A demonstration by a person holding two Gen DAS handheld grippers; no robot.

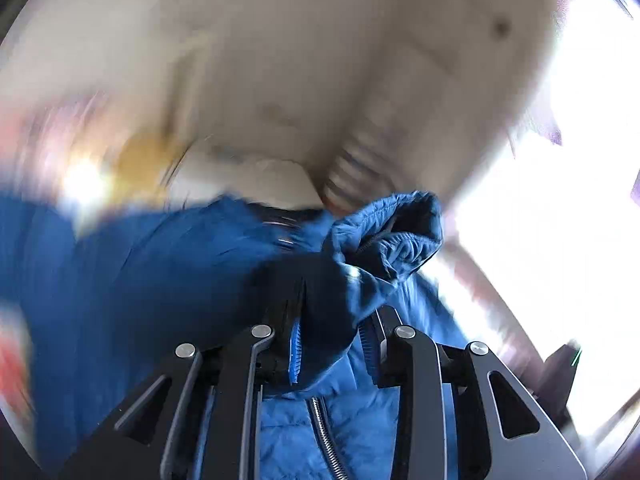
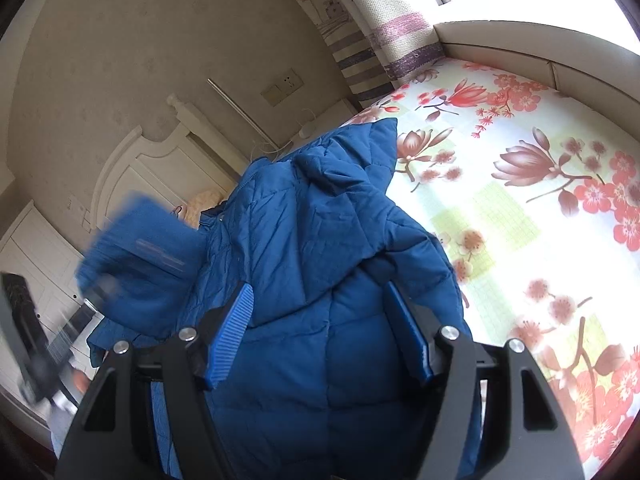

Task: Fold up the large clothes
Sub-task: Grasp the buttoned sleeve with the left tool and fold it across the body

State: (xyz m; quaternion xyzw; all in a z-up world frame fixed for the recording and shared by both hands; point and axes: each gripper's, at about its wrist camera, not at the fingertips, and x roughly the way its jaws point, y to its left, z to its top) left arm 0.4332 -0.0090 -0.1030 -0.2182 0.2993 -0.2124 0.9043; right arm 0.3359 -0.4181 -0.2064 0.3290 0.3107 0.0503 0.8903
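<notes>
- Blue quilted jacket (image 2: 320, 248) lying on the flowered bedsheet (image 2: 540, 208), long axis running away from the right gripper (image 2: 320, 334) toward the white headboard (image 2: 132, 168).
- Right gripper's jaws standing fairly wide, straddling the jacket's padded body; blue pads (image 2: 232, 332) flanking the cloth on both sides, not visibly pinching it. Judged unclamped.
- Left gripper (image 1: 332, 354) drawn in narrow on a bunched dark-blue fold of the jacket (image 1: 320, 292); cloth pinched between the ribbed pads, an elastic cuff (image 1: 400, 236) curling up just beyond the tips. Looks like a sleeve end.
- Left wrist view heavily smeared, so little else readable there; zipper (image 1: 324, 432) showing under the fingers.
- In the right wrist view, a blurred blue lump at the left (image 2: 140, 264), lifted above the jacket's body: likely that same sleeve in the left gripper.
- Key relation, as a judgement: sleeve held off to the left of the jacket's long axis, body lying centred under the right gripper, so carrying the sleeve across the body falls to the left hand, the nearer one.
- Bare sheet to the right, free of clutter; curtain (image 2: 384, 40) and wall well apart at the far edge.
- Possible snag: the hooded peak (image 2: 376, 140) standing up at the far end.
</notes>
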